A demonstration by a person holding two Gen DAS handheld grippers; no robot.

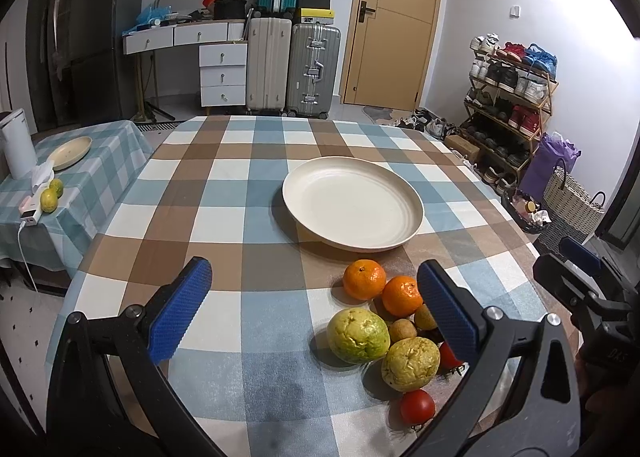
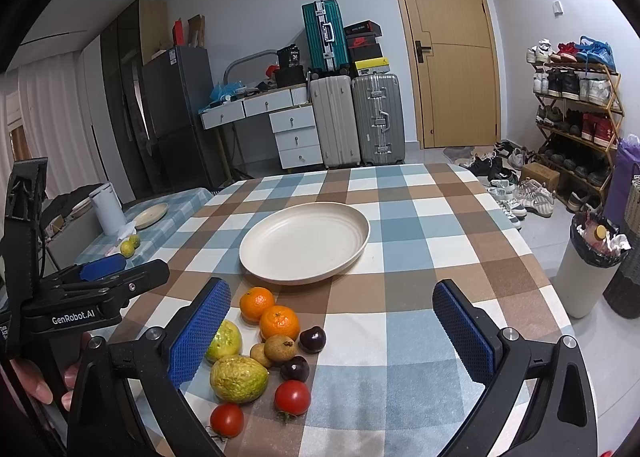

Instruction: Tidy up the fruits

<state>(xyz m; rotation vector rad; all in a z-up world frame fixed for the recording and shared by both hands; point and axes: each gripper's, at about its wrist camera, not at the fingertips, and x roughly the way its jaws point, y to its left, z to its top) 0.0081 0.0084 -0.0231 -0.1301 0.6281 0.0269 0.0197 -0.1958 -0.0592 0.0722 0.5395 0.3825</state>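
Note:
A pile of fruit lies on the checked tablecloth in front of an empty cream plate (image 1: 352, 201) (image 2: 304, 243). It holds two oranges (image 1: 364, 279) (image 2: 279, 322), two yellow-green guavas (image 1: 357, 335) (image 2: 239, 379), small brown longans (image 2: 280, 348), two dark cherries (image 2: 312, 339) and two tomatoes (image 1: 417, 406) (image 2: 292, 397). My left gripper (image 1: 314, 309) hangs open above the table, its right finger over the pile. My right gripper (image 2: 332, 331) is open too, the pile by its left finger. Neither holds anything.
A side table (image 1: 100, 161) at the left carries a small plate (image 1: 71, 152), a white kettle (image 1: 16, 149) and two green citrus fruits (image 1: 51, 195). Right of the table stand a bin (image 2: 592, 269), a woven basket (image 1: 572, 201) and a shoe rack (image 2: 576, 117).

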